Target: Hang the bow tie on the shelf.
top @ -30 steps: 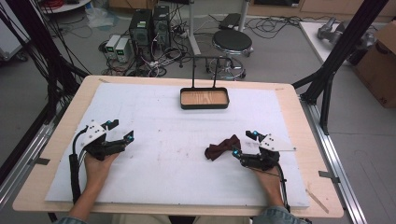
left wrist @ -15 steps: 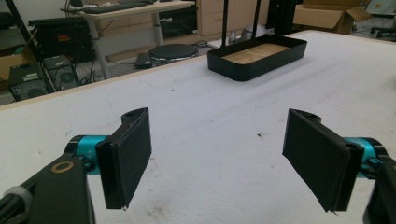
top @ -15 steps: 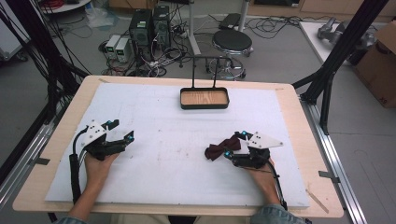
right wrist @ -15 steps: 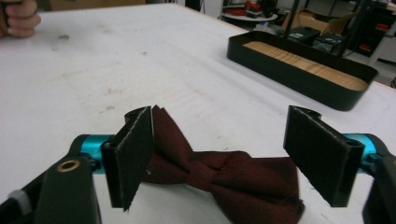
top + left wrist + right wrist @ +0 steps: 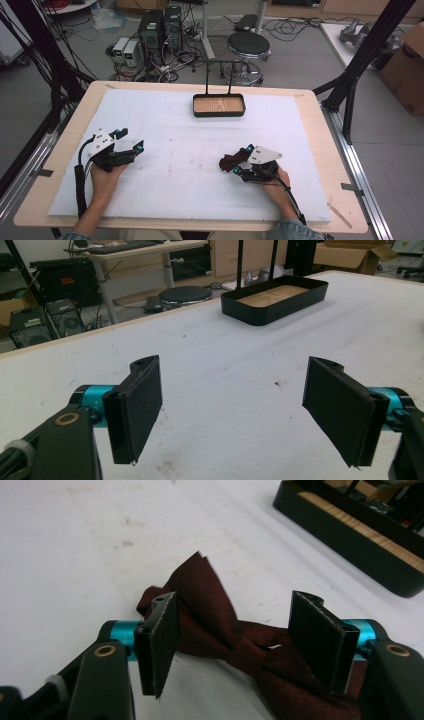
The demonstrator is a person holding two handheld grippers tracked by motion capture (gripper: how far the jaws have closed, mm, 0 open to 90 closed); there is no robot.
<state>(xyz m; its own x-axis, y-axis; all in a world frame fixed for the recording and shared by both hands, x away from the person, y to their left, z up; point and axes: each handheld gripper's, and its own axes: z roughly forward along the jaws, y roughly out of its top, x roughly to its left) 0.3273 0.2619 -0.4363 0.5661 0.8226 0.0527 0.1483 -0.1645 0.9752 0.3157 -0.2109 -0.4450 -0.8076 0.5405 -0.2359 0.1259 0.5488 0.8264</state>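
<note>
Right hand-held gripper has slid fwd onto dark red crumpled cloth; jaws open, straddling it w/ cloth's length crosswise. Left hand-held gripper open, far off.

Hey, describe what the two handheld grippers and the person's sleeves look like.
Each gripper, left gripper and right gripper, has a black body, teal collars behind flat black rectangular pads, and a grey three-cornered plate on top. A black cable trails from the left one. Blue denim-like sleeves show at the wrists.
</note>
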